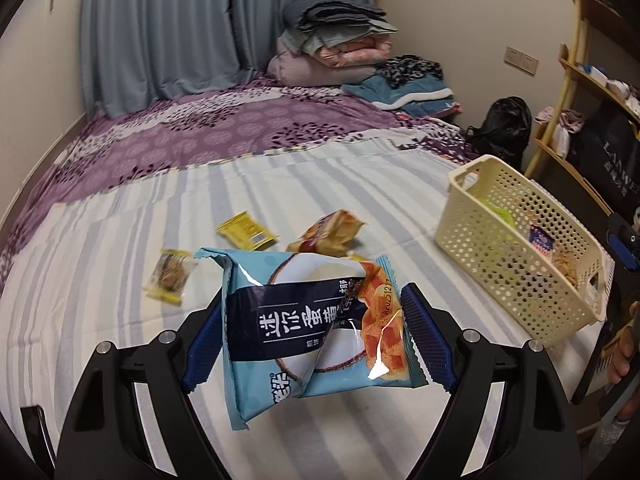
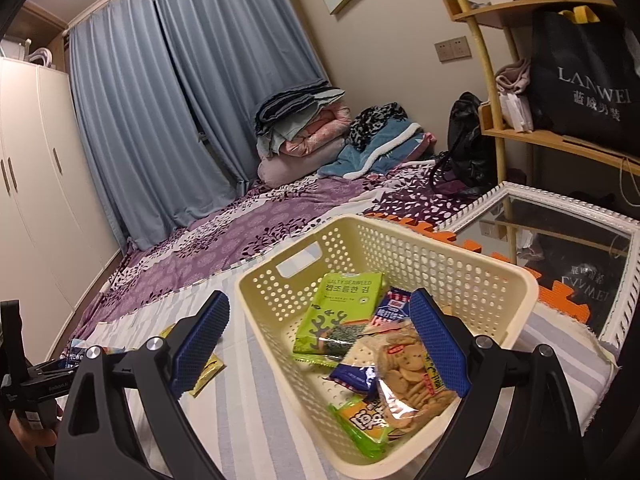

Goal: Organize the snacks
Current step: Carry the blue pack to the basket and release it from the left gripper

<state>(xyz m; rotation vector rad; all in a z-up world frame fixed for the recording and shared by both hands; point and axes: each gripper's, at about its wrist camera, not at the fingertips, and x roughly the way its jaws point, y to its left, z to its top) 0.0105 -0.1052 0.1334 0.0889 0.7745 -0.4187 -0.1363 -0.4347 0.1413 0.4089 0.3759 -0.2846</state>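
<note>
Three small snack packets (image 1: 248, 230) lie on the striped bed sheet (image 1: 120, 280) in the left wrist view, while the left hand-held gripper (image 1: 316, 344) clamps a blue snack bag (image 1: 280, 320) above it, the cream basket (image 1: 500, 280) off to the right. From the right wrist, the right hand-held gripper (image 2: 320, 344) hangs wide and empty over the basket's near corner; inside lie a green seaweed pack (image 2: 340, 312) and a biscuit bag (image 2: 404, 376).

The left wrist view looks down across the striped bedsheet (image 1: 280, 192) from close above. The right wrist view faces the cream perforated plastic basket (image 2: 460, 276) closely; both share it (image 1: 500, 216).
</note>
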